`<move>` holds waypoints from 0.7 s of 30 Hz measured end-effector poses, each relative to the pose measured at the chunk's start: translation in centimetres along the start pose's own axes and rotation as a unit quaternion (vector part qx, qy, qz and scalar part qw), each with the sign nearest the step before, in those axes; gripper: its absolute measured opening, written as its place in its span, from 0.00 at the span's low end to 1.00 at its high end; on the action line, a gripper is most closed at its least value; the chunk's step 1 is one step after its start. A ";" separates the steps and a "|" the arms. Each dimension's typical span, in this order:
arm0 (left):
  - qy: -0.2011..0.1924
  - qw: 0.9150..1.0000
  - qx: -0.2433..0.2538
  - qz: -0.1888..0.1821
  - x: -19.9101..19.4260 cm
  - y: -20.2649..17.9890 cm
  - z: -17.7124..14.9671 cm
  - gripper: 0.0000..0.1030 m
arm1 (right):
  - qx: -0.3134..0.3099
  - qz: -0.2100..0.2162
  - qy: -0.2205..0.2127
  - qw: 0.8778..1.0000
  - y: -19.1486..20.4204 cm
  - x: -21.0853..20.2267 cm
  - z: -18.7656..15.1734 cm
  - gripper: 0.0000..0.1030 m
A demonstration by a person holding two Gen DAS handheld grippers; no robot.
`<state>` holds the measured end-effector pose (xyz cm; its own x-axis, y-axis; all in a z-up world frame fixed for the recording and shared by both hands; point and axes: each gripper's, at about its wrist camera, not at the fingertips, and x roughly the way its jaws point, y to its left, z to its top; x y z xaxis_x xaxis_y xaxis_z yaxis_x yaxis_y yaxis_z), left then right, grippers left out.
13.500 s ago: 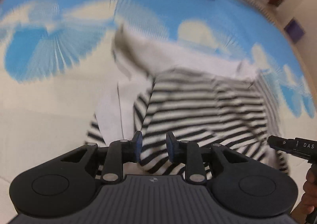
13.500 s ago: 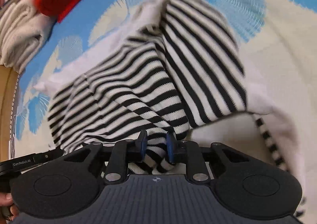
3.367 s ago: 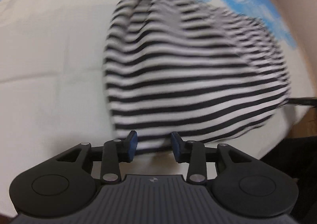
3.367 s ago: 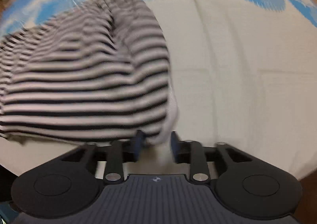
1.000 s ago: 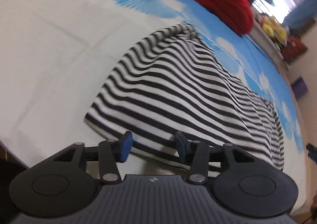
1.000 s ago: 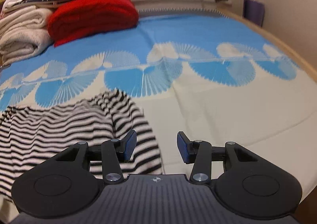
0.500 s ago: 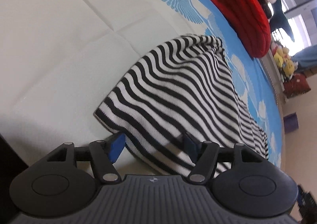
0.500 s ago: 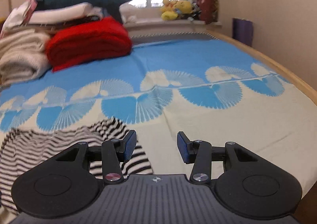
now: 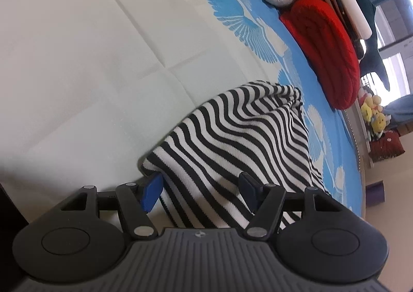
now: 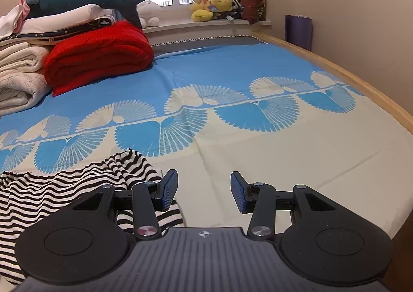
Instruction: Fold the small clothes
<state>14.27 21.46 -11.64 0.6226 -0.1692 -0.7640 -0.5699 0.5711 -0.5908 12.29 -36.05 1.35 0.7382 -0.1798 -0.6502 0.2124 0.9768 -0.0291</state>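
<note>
Left tongs stand with their jaws spread wide, having just been opening further, and a corner of the striped garment sits between the blue pads without either pad visibly pressing on it; I log them as open. From the left wrist view I see the near fold of the garment humped up over the gap between the fingers, its black and white bands running across, while the far end lies down on the bed sheet. Right tongs are likewise open, with nothing between the pads; I see only bare cream sheet beyond the gap. In the right wrist view the striped garment lies to the left of those tongs, its nearest edge passing just under and beside the left finger, and I cannot tell whether cloth and finger touch. I note the garment rests on the cream part of the sheet, near the band of blue fan shapes. Well apart from it, at the far side of the bed, I record a folded red blanket beside a stack of pale folded towels, a dark plush shark lying on top of the stack, and yellow soft toys on the window sill.
</note>
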 end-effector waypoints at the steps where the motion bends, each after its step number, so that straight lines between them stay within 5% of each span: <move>1: -0.003 1.000 -0.002 -0.001 0.0 0.1 0.0 0.68 | -0.001 -0.001 0.000 1.000 -0.1 0.0 0.0 0.45; 6: -0.015 1.000 -0.028 0.000 -0.2 1.0 0.6 0.66 | -0.003 -0.004 0.001 1.000 -0.3 -0.1 -0.1 0.45; 9: -0.041 0.997 -0.052 0.035 -0.9 2.0 1.2 0.62 | 0.001 -0.005 0.000 1.000 -0.6 -0.1 -0.1 0.45; 14: -0.025 0.995 -0.091 0.009 -0.8 3.1 1.7 0.61 | 0.014 -0.002 -0.004 1.000 -1.0 -0.3 0.0 0.45; 18: -0.037 0.992 -0.110 0.043 -2.0 3.7 1.4 0.49 | 0.027 0.003 -0.005 1.000 -1.4 -0.3 0.1 0.45; 21: -0.013 0.989 -0.140 0.044 -2.9 3.8 0.7 0.49 | 0.028 0.007 -0.006 1.000 -1.7 -0.4 0.0 0.45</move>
<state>10.65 24.71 -11.47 0.5752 -0.1050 -0.8112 -0.7468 0.3372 -0.5732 11.68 -37.62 1.68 0.7484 -0.1688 -0.6414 0.2378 0.9711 0.0219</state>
